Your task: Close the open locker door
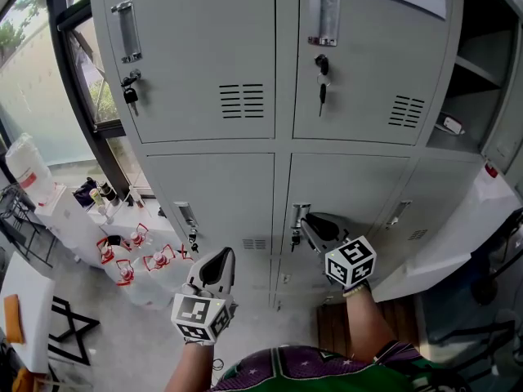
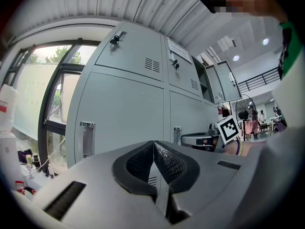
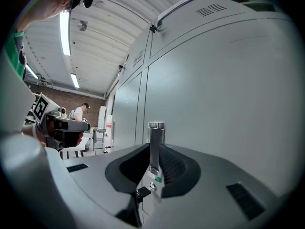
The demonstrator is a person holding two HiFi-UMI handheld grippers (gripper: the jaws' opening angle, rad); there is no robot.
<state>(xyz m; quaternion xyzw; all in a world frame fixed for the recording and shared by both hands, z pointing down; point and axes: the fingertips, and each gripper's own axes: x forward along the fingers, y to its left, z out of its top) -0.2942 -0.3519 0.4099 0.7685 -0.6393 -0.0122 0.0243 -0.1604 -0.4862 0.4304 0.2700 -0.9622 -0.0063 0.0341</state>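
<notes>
A bank of grey lockers (image 1: 245, 162) fills the head view. My right gripper (image 1: 309, 223) reaches level to the lower middle door, and its jaws sit either side of that door's upright metal handle (image 3: 156, 137), closed against it. A key (image 3: 142, 192) hangs just below the handle. Whether this door stands ajar I cannot tell. The upper right compartment (image 1: 482, 64) is open and shows its shelves. My left gripper (image 1: 219, 256) hangs in front of the lower left door, a little way off it, its pads (image 2: 167, 159) pressed together with nothing between them.
A pale door panel (image 1: 458, 235) juts out at the lower right. Several red-labelled water bottles (image 1: 139, 256) stand on the floor by the window at the left, next to a white shelf (image 1: 73, 219). A person (image 3: 78, 112) stands far down the room.
</notes>
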